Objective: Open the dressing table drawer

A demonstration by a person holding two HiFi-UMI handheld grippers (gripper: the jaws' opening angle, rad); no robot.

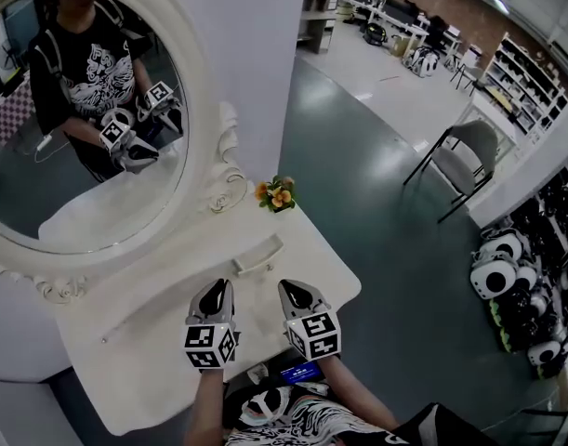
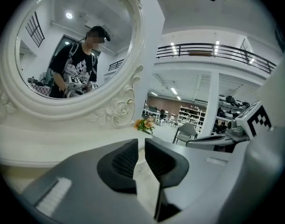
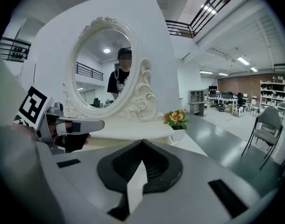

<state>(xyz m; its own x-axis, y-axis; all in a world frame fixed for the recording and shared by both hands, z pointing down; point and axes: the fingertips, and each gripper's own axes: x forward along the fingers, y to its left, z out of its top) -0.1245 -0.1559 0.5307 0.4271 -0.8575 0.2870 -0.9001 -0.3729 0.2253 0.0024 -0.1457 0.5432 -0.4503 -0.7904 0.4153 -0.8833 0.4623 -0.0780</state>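
The white dressing table [image 1: 144,360] stands below me, under an oval mirror [image 1: 79,110] in a carved white frame. A white bar handle [image 1: 257,254] lies on the table just beyond my grippers. Both grippers hover side by side above the table's front part, touching nothing. My left gripper [image 1: 214,295] [image 2: 141,143] keeps a narrow gap between its black pads, with nothing in it. My right gripper [image 1: 297,293] [image 3: 142,143] is shut, tips together and empty. The mirror reflects the person and both grippers.
A small pot of orange flowers [image 1: 277,194] stands at the table's far right corner. A grey chair [image 1: 465,151] is on the green floor to the right, and several black-and-white objects [image 1: 507,277] lie further right. A white wall backs the mirror.
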